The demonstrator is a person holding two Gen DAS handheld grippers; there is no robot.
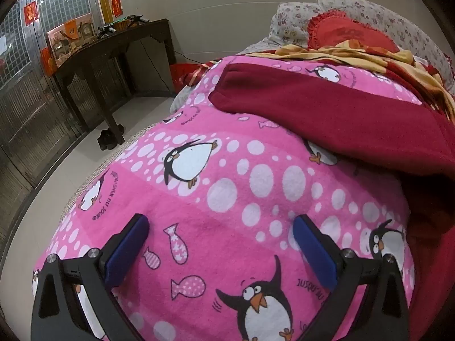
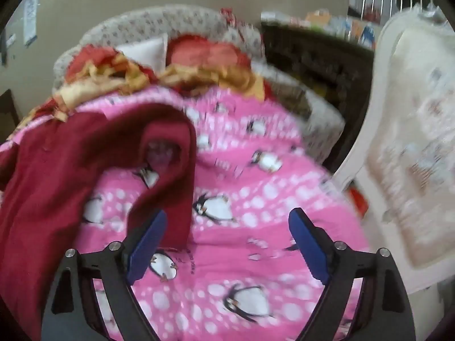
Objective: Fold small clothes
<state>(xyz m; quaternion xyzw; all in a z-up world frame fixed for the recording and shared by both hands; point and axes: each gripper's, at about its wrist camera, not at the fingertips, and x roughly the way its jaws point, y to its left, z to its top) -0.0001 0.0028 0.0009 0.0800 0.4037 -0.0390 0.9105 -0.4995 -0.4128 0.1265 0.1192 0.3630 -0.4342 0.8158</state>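
Here the dark red fleece garment [image 1: 341,113] lies rumpled on the pink penguin blanket [image 1: 227,199]. It looks soft and floppy, so grab an edge. The left gripper [image 1: 220,227] and right gripper [image 2: 227,221] are both wide apart, holding nothing.

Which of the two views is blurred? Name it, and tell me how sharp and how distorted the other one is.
Right wrist view: motion-smeared, the dark red garment and penguin blanket soft-edged, though the right gripper stays crisp. Left wrist view: sharp, blanket print readable under the left gripper, with fisheye bending at the edges.
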